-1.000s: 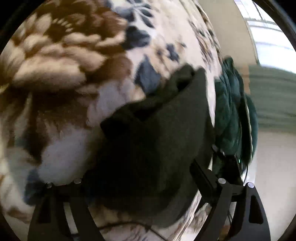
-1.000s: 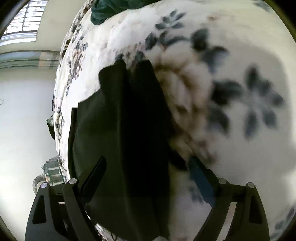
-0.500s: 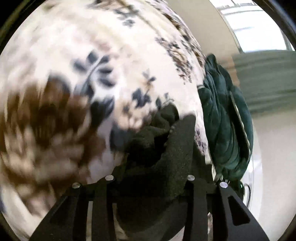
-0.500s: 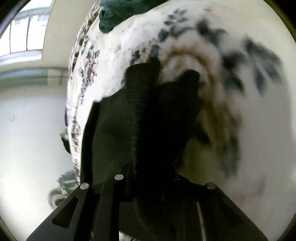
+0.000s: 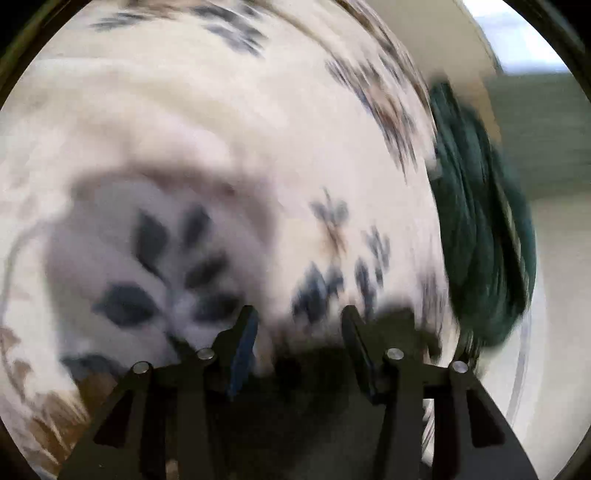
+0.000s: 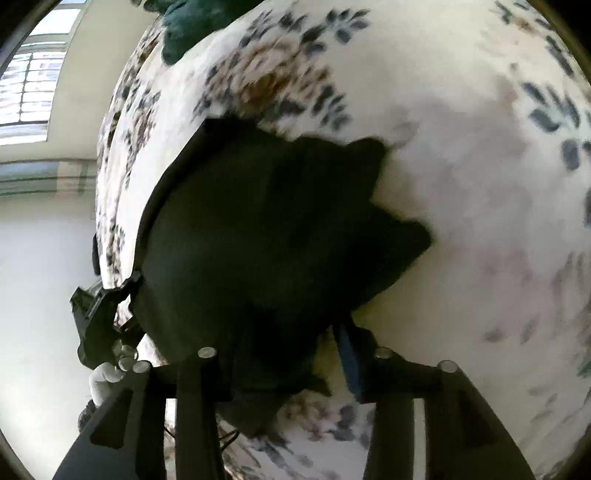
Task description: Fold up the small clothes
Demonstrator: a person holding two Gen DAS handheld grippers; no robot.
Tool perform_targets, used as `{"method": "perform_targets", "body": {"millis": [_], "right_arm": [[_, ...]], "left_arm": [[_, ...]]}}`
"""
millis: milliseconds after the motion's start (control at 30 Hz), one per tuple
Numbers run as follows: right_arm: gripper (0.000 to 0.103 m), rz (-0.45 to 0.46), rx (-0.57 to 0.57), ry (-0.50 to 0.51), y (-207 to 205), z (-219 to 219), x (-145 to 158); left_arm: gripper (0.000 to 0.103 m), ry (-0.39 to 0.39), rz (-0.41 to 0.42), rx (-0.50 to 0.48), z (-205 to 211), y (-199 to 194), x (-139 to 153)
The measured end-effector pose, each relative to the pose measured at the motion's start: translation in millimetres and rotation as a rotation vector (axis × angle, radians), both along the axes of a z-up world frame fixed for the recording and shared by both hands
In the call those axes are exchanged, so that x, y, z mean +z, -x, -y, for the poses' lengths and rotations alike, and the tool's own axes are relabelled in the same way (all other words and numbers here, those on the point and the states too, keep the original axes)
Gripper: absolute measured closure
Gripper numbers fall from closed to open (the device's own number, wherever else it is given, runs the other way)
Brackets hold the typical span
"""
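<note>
A small dark green-black garment (image 6: 266,236) lies folded over itself on a white floral blanket (image 6: 461,184). In the right wrist view it fills the middle, and its near edge sits between the fingers of my right gripper (image 6: 280,350), whose jaws stand partly apart around the cloth. My left gripper (image 5: 299,321) is open, with the blanket (image 5: 221,129) showing between its fingers. The dark garment (image 5: 314,373) lies low behind them, at the frame bottom. The left wrist view is blurred by motion. The left gripper (image 6: 98,321) also shows at the garment's left edge.
A crumpled teal garment (image 5: 480,236) lies at the blanket's far edge, also in the right wrist view (image 6: 188,26). Beyond the bed edge are a pale floor, a wall and a window (image 6: 26,85).
Both grippers closed on the garment and carried its edge over. The left gripper has since opened and let the cloth go; the right jaws have parted somewhat.
</note>
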State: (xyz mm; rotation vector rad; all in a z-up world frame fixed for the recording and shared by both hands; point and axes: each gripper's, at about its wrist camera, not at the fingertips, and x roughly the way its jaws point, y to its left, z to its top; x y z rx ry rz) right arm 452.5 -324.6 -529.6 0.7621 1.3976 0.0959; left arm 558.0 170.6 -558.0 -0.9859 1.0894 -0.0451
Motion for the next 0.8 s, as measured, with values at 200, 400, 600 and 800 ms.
{"method": "perform_targets", "body": {"millis": [200, 400, 600, 800], "right_arm": [[0.043, 0.007, 0.039, 0.084, -7.5, 34.9, 19.3], [0.030, 0.080, 0.127, 0.122, -55.2, 50.3, 39.6], [0.030, 0.063, 0.269, 0.118, -133.6, 20.9, 10.2], [0.031, 0.040, 0.462, 0.126, -202.5, -43.8, -15.3]], "left_arm": [[0.053, 0.064, 0.059, 0.144, -37.5, 26.4, 15.8], [0.032, 0.095, 0.028, 0.107, -30.7, 79.6, 18.9], [0.032, 0.075, -0.006, 0.040, 8.4, 112.9, 7.7], [0.032, 0.003, 0.001, -0.010, 28.0, 108.1, 3.9]]}}
